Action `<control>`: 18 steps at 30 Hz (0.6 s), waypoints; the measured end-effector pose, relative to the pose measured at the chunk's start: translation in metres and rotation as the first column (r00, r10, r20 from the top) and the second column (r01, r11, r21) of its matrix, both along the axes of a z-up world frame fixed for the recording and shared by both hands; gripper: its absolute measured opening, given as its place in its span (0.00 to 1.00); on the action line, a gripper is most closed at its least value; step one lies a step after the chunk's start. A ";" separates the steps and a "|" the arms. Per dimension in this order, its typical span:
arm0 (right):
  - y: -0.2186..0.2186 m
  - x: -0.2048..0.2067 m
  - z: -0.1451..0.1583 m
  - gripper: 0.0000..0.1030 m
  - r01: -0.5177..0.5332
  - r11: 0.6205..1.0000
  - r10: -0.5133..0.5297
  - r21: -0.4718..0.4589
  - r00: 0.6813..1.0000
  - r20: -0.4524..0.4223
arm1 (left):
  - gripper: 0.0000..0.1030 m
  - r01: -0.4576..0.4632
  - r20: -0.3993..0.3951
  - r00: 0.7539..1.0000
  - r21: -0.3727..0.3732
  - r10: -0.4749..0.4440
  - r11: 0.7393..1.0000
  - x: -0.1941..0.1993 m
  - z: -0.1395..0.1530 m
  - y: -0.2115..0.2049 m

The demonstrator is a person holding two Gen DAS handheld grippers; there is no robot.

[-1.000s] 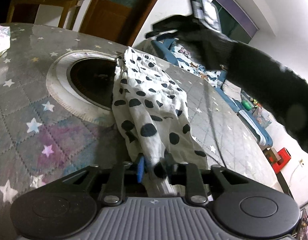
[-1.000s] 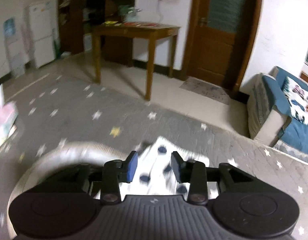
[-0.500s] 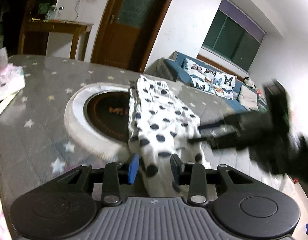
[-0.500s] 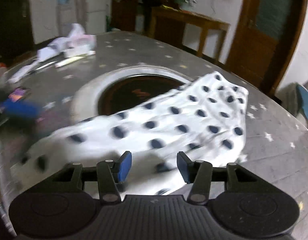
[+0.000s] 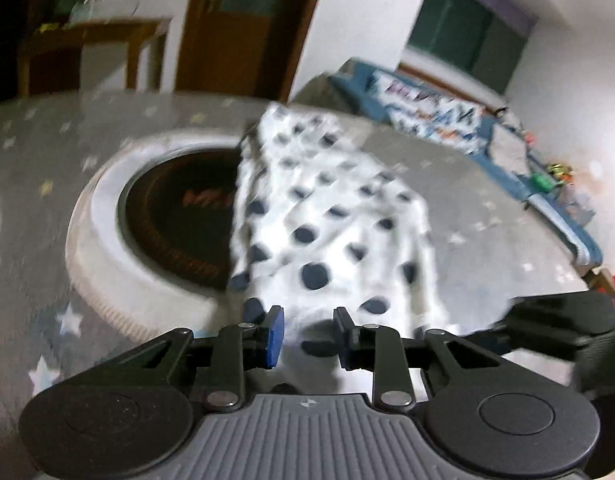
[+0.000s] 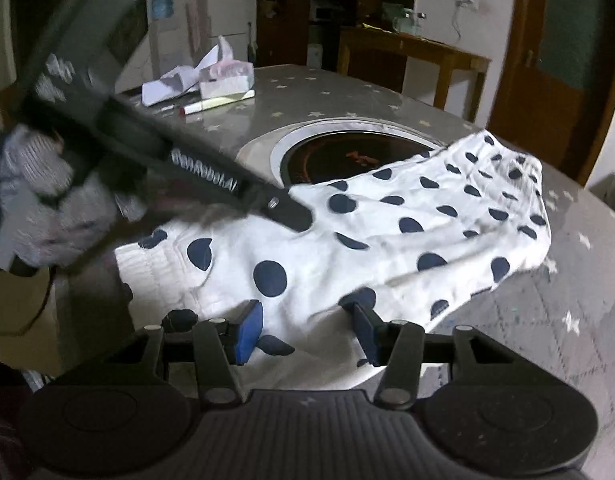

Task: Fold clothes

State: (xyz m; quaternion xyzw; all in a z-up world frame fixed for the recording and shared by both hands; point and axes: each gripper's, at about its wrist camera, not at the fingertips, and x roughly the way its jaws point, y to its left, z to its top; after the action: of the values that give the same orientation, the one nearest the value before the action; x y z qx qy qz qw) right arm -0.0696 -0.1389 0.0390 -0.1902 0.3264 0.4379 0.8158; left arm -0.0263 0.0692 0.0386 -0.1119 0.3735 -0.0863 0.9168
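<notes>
A white garment with dark blue dots lies folded on the grey star-patterned table, partly over the round cooktop; it also shows in the right wrist view. My left gripper is open, its near hem between the spread fingers. My right gripper is open over the garment's near edge. The left gripper's body crosses the right wrist view above the cloth; the right gripper's body shows at the right in the left wrist view.
A round cooktop with a white rim is set in the table. A tissue pack, papers and a marker lie at the far left. A wooden side table, a door and a blue sofa stand beyond.
My left gripper let go of the garment's hem and opened. My right gripper swung round to the garment's near edge, beside the left one. The garment now lies shorter on the table.
</notes>
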 end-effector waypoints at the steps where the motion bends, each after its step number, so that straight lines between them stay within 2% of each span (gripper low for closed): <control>1: -0.002 0.002 0.001 0.50 0.006 1.000 -0.006 0.010 1.000 -0.014 | 0.24 -0.002 -0.003 1.000 -0.013 0.002 1.000 0.000 -0.001 0.003; 6: -0.019 0.023 0.019 0.50 0.057 0.995 -0.053 0.088 0.998 -0.044 | 0.24 0.007 0.032 0.999 -0.031 -0.006 1.000 0.003 0.014 0.007; 9: -0.033 0.051 0.026 0.50 0.150 0.982 -0.145 0.117 0.988 -0.045 | 0.24 0.029 0.055 0.998 -0.031 -0.028 0.999 0.016 0.024 0.001; 13: -0.053 0.094 0.020 0.49 0.296 0.949 -0.290 0.107 0.955 -0.064 | 0.24 0.032 0.068 0.997 -0.008 -0.031 0.999 0.042 0.031 -0.006; 18: -0.077 0.130 0.003 0.45 0.402 0.910 -0.390 0.098 0.913 -0.120 | 0.24 0.000 0.082 0.997 0.066 -0.005 0.998 0.076 0.028 -0.007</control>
State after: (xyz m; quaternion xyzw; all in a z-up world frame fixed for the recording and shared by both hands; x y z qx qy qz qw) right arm 0.0601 -0.2161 0.0418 -0.0484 0.3707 0.2908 0.8807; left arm 0.0493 0.0624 0.0667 -0.0776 0.3382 -0.0796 0.9345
